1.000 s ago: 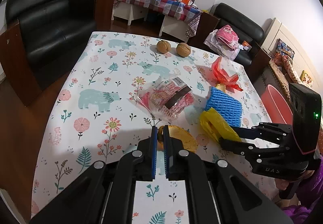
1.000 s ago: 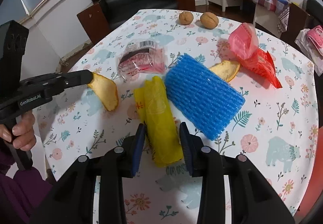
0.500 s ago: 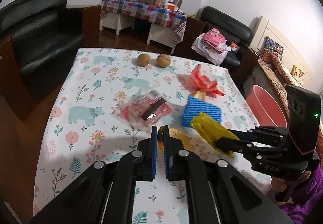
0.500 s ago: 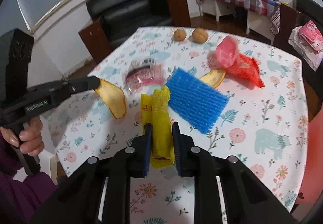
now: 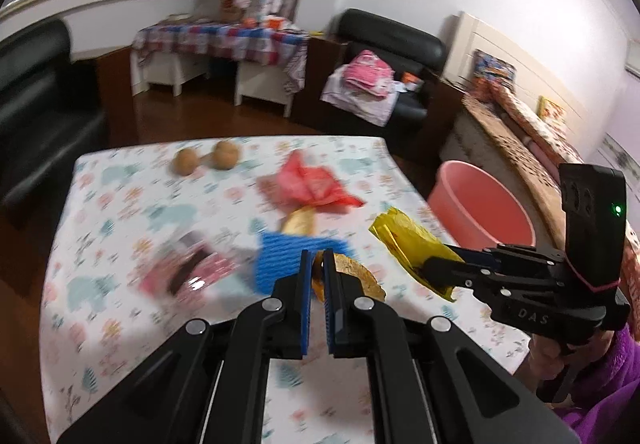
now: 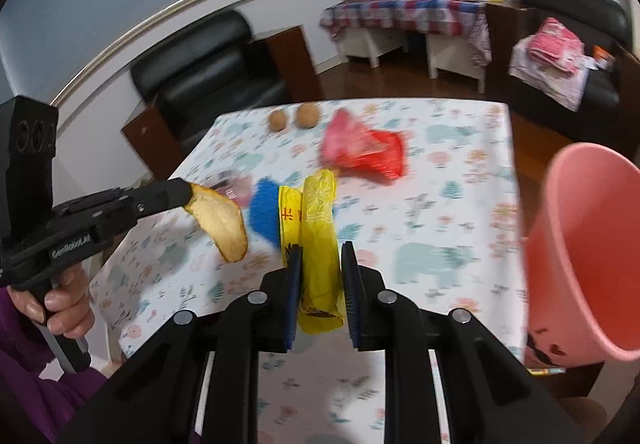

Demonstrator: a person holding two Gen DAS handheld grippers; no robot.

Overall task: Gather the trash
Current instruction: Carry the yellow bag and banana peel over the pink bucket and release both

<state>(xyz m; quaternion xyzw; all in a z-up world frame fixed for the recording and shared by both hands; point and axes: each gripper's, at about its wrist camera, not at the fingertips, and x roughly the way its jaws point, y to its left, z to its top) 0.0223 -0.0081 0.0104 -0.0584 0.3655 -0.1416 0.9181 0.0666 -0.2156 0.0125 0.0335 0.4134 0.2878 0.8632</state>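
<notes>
My left gripper (image 5: 316, 256) is shut on a curved orange peel (image 5: 360, 276), held in the air above the table; the right wrist view shows that left gripper (image 6: 180, 191) with the peel (image 6: 220, 219) hanging from its tips. My right gripper (image 6: 320, 248) is shut on a crumpled yellow plastic bag (image 6: 318, 228), also lifted; from the left wrist view the right gripper (image 5: 432, 268) carries the bag (image 5: 408, 244) near the table's right edge. A pink bucket (image 6: 580, 244) stands just off that edge, to the right of both grippers.
On the floral tablecloth (image 5: 120, 203) lie a blue foam net (image 5: 280, 260), a second peel (image 5: 300, 222), a red plastic bag (image 5: 308, 183), a pink snack wrapper (image 5: 188, 272) and two round brown nuts (image 5: 186, 165). Black armchairs stand behind and to the left.
The right jaws closed on the yellow bag and lifted it off the table. Both grippers rose and swung right, so the pink bucket now looms large beside the right gripper.
</notes>
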